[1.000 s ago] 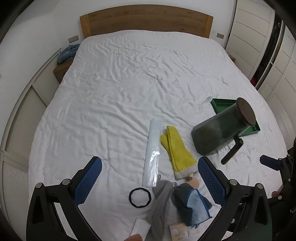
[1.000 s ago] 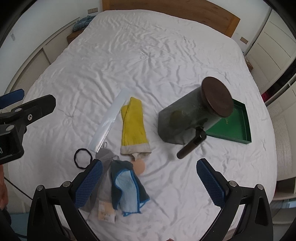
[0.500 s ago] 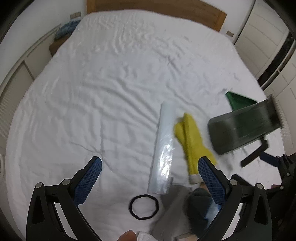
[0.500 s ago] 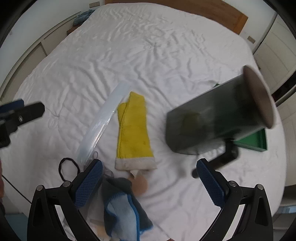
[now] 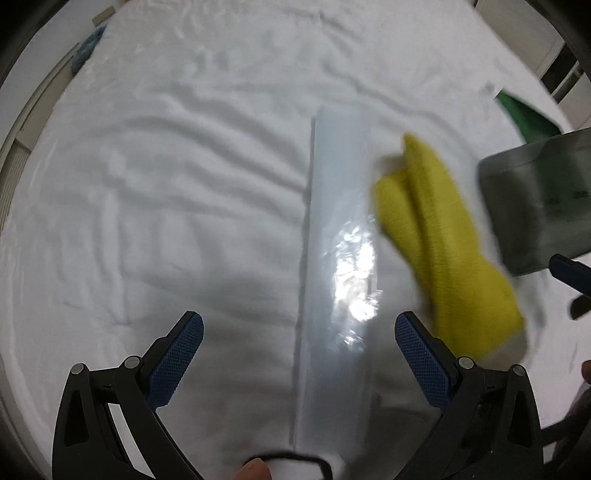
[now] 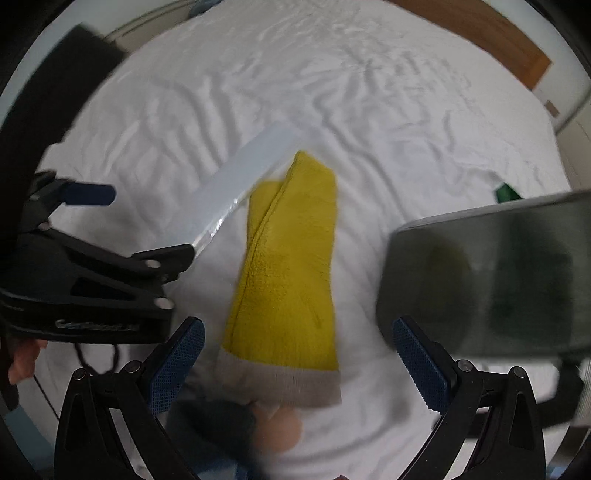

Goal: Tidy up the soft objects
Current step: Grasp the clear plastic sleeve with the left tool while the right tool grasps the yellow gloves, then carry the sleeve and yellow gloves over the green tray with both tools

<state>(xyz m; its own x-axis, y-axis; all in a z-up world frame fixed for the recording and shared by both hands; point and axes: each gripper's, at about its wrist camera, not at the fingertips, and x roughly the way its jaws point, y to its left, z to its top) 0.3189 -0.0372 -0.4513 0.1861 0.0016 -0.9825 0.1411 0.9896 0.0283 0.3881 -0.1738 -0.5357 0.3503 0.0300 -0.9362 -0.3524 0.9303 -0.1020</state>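
The left tool (image 5: 299, 360) gaped wide and empty over the clear plastic bag (image 5: 340, 266) on the bed (image 5: 166, 166); the right tool (image 6: 297, 363), equally wide and empty, straddled the yellow glove (image 6: 288, 280). Closing on slick plastic risked pinching bedsheet too. Both tools pointed steeply downward.

A home bedroom: a white-sheeted bed (image 5: 184, 184) with a wooden headboard (image 6: 480, 33).
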